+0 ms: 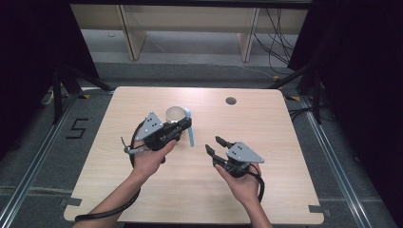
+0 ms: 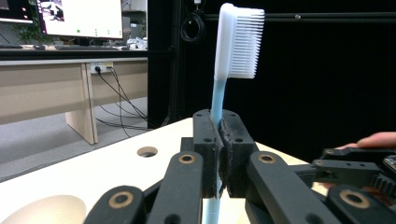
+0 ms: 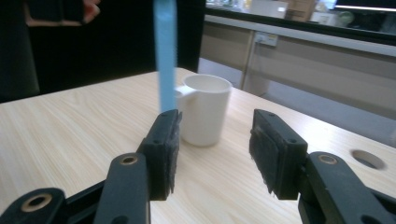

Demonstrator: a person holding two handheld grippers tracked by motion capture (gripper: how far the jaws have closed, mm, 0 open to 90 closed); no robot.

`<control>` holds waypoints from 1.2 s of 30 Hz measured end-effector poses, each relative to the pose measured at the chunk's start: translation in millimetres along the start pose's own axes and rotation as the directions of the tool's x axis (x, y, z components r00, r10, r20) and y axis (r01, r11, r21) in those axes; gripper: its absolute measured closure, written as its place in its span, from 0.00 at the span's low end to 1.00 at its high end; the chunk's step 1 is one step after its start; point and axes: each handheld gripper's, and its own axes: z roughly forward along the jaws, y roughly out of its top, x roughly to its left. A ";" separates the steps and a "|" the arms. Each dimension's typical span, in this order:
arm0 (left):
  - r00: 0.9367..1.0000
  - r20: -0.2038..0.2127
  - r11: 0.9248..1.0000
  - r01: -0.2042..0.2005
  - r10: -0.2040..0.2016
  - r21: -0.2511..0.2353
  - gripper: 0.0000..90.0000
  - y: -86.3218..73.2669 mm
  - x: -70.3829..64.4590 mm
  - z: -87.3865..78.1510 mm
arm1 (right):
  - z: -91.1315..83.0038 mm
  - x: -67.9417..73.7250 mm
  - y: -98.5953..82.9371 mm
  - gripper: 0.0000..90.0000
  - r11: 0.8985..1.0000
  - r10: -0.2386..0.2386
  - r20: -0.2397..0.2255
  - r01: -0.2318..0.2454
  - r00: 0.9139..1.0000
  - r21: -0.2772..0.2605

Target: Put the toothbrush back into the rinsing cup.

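Observation:
A toothbrush with a light blue handle and white head stands upright, clamped between the jaws of my left gripper. From above, the toothbrush hangs just right of a white cup, with the left gripper shut on its handle. My right gripper hovers open over the table, a little right of the brush. In the right gripper view its jaws stand apart with nothing between them, the blue handle and the white cup lying beyond them.
The light wooden table has a round cable hole near its far edge. Desk legs and loose cables stand on the floor behind the table. Dark curtains flank both sides.

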 end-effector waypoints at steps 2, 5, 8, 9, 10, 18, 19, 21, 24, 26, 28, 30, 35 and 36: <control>1.000 -0.004 1.000 0.000 0.000 -0.001 0.96 0.8 0.7 -1.1 | -5.3 -5.3 -3.0 0.59 1.000 -0.027 0.030 0.027 0.999 -0.007; 1.000 -0.025 1.000 -0.001 0.001 -0.008 0.96 3.5 8.1 -8.8 | -17.0 -21.0 -18.3 0.59 1.000 0.001 0.092 -0.004 0.996 0.028; 0.999 -0.048 1.000 0.007 -0.007 -0.014 0.96 4.0 14.6 -15.5 | -22.1 -30.7 -30.6 0.60 0.999 0.011 0.134 -0.017 0.991 0.047; 0.999 -0.053 1.000 0.008 -0.009 -0.015 0.96 4.4 16.4 -18.0 | -24.2 -33.3 -34.3 0.60 0.998 0.014 0.152 -0.023 0.988 0.059; 0.999 -0.053 1.000 0.008 -0.009 -0.015 0.96 4.4 16.4 -18.0 | -24.2 -33.3 -34.3 0.60 0.998 0.014 0.152 -0.023 0.988 0.059; 0.996 -0.087 1.000 -0.002 0.000 -0.029 0.96 7.6 26.2 -34.0 | -29.3 -36.7 -55.6 0.61 0.996 0.051 0.220 -0.066 0.974 0.062; 0.996 -0.094 1.000 -0.006 0.003 -0.029 0.96 8.3 28.5 -36.1 | -29.7 -36.5 -57.1 0.61 0.997 0.040 0.221 -0.055 0.975 0.061; 0.995 -0.103 0.999 -0.007 0.004 -0.031 0.96 9.3 30.7 -37.9 | -30.3 -37.5 -58.9 0.61 0.997 0.045 0.210 -0.057 0.977 0.051; 0.994 -0.110 0.999 -0.009 0.005 -0.034 0.96 10.3 32.7 -39.5 | -32.9 -37.2 -59.7 0.61 0.996 0.057 0.229 -0.071 0.972 0.053; 0.993 -0.118 0.999 -0.010 0.005 -0.037 0.96 11.1 34.8 -41.2 | -34.6 -37.8 -61.9 0.61 0.997 0.045 0.251 -0.059 0.967 0.045; 0.993 -0.121 0.999 -0.011 0.006 -0.038 0.96 11.1 35.4 -41.6 | -35.0 -37.7 -62.2 0.61 0.997 0.049 0.249 -0.063 0.967 0.048; 0.992 -0.127 0.999 -0.014 0.009 -0.037 0.95 11.0 36.5 -42.3 | -34.9 -37.5 -62.7 0.61 0.995 0.078 0.233 -0.092 0.969 0.048; 0.991 -0.136 0.999 -0.018 0.012 -0.041 0.95 11.3 39.2 -41.4 | -35.9 -36.7 -62.5 0.61 0.994 0.086 0.247 -0.099 0.965 0.042; 0.990 -0.137 0.999 -0.019 0.014 -0.040 0.95 11.6 39.8 -41.2 | -36.3 -39.8 -62.0 0.61 0.997 0.046 0.249 -0.058 0.967 0.041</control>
